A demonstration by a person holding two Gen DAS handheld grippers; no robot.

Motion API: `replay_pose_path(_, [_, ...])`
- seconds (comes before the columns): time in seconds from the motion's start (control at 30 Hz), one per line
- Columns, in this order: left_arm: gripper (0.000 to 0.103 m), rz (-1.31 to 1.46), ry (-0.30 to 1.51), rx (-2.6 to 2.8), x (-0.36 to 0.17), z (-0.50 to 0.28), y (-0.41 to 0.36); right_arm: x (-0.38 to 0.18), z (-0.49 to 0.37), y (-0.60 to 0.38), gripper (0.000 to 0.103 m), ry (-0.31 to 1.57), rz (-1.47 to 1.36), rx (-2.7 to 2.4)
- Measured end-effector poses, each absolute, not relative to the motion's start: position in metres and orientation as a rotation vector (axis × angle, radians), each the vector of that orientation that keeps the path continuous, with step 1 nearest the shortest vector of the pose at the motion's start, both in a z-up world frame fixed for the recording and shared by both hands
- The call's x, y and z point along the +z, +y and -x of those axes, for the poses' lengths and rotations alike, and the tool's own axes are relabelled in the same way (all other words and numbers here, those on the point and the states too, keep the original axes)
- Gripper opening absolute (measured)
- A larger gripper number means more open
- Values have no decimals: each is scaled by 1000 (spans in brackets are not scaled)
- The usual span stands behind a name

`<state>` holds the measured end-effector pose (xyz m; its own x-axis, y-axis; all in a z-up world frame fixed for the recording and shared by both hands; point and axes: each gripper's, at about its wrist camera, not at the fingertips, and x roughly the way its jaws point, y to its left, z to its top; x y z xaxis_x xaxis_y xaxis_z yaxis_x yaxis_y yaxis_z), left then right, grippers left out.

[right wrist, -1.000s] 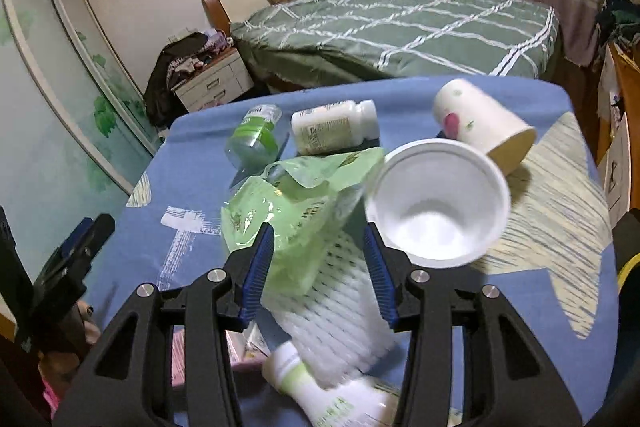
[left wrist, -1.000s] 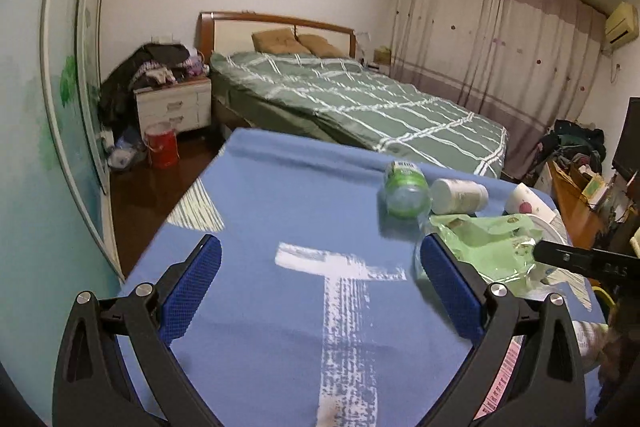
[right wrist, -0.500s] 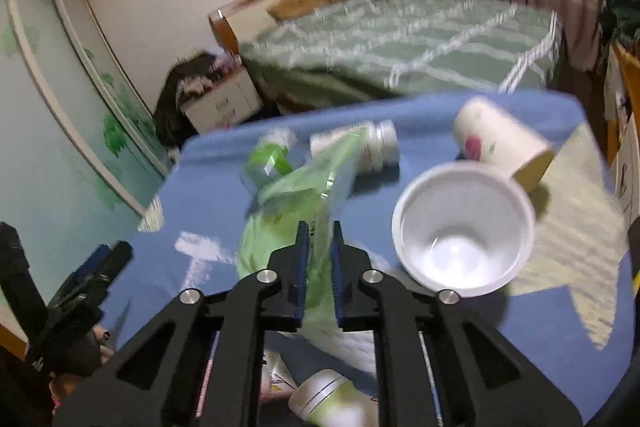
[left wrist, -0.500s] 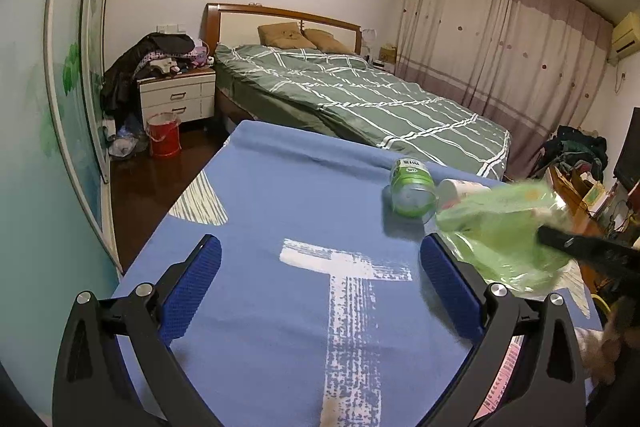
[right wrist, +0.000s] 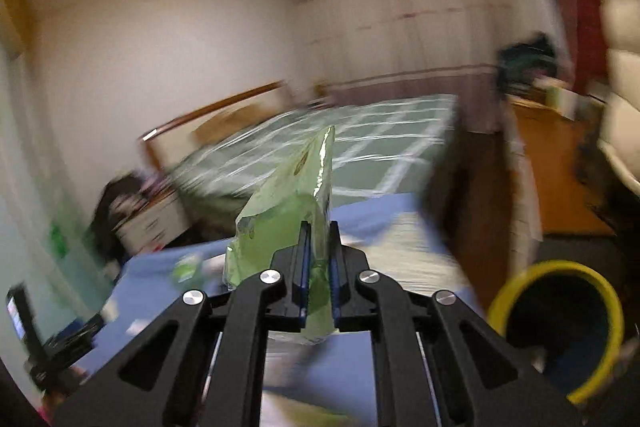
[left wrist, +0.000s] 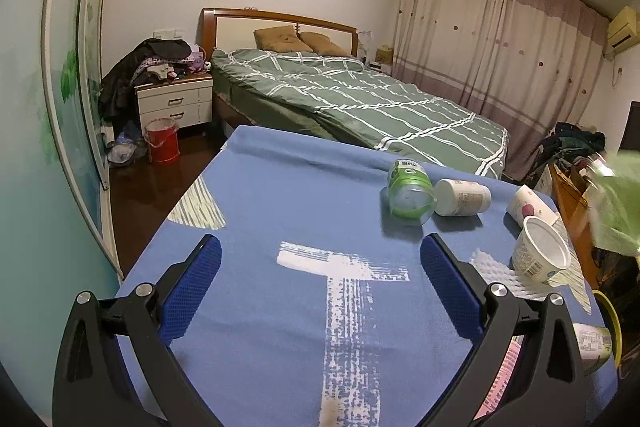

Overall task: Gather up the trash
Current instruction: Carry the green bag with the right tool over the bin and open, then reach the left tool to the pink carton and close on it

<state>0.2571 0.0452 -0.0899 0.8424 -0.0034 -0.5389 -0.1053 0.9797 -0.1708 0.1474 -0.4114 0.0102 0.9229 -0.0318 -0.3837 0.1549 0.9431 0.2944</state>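
Jaws of the right gripper (right wrist: 318, 267) are pinched tight on a green foil bag (right wrist: 288, 215), which sticks up and forward from between the blue pads; a small oval logo near its top is too blurred to read. The same bag shows at the right edge of the left wrist view, held clear of the blue cloth (left wrist: 280, 195). Low to the right of the right gripper stands a yellow-rimmed bin (right wrist: 560, 331) with a dark inside.

Jaws of the left gripper (left wrist: 320, 279) stand wide apart with nothing between them, over the cloth's white cross print. Beyond it lie a clear green-labelled bottle (left wrist: 408, 191) on its side, touching a white pill bottle (left wrist: 462, 197) whose print is too small to read. Further right are a tipped paper cup (left wrist: 530, 209) with a red motif and a white yoghurt tub (left wrist: 540, 255) bearing a barcode, resting on white foam mesh (left wrist: 496, 273).
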Motion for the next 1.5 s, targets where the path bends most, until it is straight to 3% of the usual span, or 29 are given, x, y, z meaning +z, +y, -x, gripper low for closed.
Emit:
replay_pose_path(0.23, [98,176,555,43,-87,-254,39,-25,-112,-517,8,448,-329,-460])
replay_pose_path(0.57, [98,143,547,22,-83,-250,30,-91,-102,-579,11,605,-365,-638])
replay_pose_path(0.7, [98,137,546,7,-82,-249,28,-95,-96,-578,36,603,-386,-648])
replay_pose_path(0.93, [98,130,539,-47,-77,-244,23,-85,-99,-550,38,512,-343,-596])
replay_pose_path(1.0, [98,127,530,-90,-73,-241,20,-84,-104,-539,43,508,-318,-563])
replay_pose_path(1.17, [98,101,537,-302,-67,-235,4,-77,-126,-521,44,536,-301,-473])
replay_pose_path(1.27, [98,2,557,-450,-68,-226,-20,-64,-148,-500,50,537,-241,-423])
replay_pose_path(1.5, [98,-219,658,-533,-93,-218,-68,-52,-163,-469,50,423,-153,-404])
